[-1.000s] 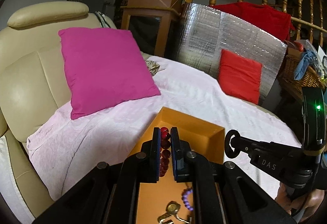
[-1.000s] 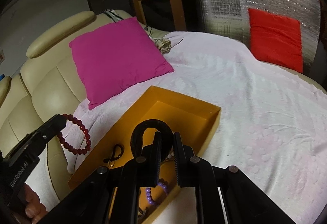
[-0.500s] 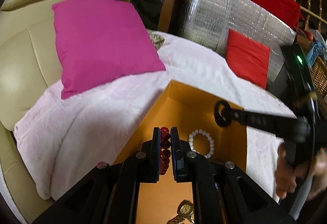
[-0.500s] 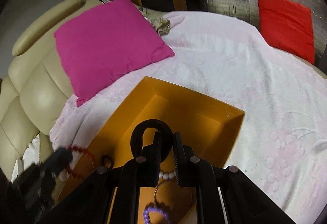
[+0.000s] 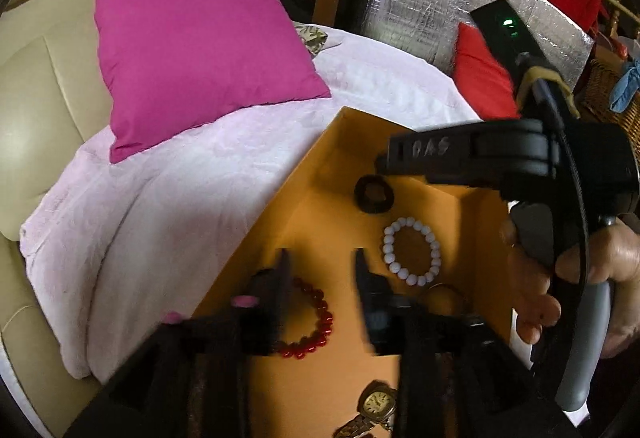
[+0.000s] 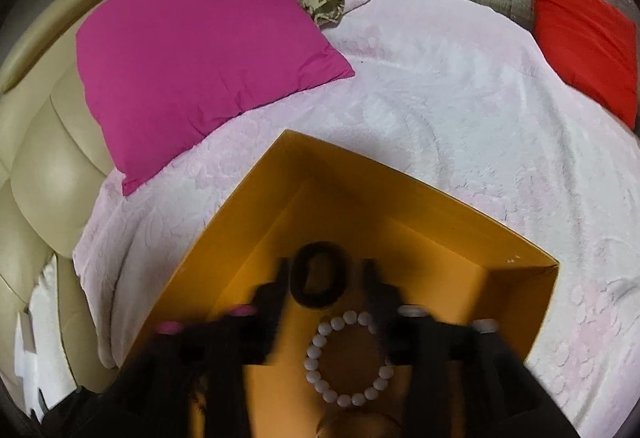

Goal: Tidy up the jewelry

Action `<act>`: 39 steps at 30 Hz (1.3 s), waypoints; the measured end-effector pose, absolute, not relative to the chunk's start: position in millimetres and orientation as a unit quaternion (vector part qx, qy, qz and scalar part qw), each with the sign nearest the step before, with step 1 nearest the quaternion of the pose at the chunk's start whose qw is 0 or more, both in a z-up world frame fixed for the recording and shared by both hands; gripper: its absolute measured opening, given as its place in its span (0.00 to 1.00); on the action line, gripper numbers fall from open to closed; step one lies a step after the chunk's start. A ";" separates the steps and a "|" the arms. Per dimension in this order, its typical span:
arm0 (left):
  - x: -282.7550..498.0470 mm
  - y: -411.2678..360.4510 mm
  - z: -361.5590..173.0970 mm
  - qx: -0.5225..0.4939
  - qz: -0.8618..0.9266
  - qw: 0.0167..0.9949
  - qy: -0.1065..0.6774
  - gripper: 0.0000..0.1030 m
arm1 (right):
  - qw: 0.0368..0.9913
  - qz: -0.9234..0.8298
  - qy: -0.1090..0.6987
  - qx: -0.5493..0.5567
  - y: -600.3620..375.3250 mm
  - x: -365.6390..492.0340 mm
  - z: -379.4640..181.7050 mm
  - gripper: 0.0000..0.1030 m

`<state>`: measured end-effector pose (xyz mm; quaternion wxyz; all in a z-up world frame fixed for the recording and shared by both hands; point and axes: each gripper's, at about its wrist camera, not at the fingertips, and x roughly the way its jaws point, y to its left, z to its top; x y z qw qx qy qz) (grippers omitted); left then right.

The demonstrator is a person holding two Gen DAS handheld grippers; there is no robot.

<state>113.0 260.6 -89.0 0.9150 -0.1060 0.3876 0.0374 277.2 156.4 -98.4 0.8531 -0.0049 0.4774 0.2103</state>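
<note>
Both grippers hang over an orange box (image 5: 320, 142) on a bed. The left gripper (image 5: 320, 278) is opening, its jaws apart, and the red bracelet (image 5: 312, 322) lies loose on the box floor between them, pressed by neither. The right gripper (image 6: 326, 290) is opening too, with a black ring (image 6: 320, 274) free between its fingers and a white bracelet (image 6: 348, 358) just below.

Both grippers hang over the orange box (image 6: 420, 198), angled steeply down into it. The left gripper (image 5: 320, 270) is at the box's near end, its jaws opening, its blurred fingers (image 5: 282, 278) clasping nothing. The right gripper (image 6: 326, 278) is toward the box's far end, jaws opening too. A bare hand (image 5: 568, 278) grips its handle beside the box's right wall.
</note>
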 end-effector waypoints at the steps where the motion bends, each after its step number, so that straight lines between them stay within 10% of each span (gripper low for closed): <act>1: 110.9 260.2 -86.6 -0.100 0.043 0.917 0.383 0.48 | 0.858 0.208 0.470 0.004 153.1 276.4 -95.8 0.57; 8: 93.6 256.7 -62.5 -0.080 0.069 0.927 0.360 0.69 | 0.872 0.210 0.441 0.007 125.2 249.9 -70.2 0.57; 39: -49.9 147.7 76.6 0.075 0.136 0.960 0.234 0.87 | 0.919 0.178 0.352 -0.002 -44.6 20.8 32.4 0.69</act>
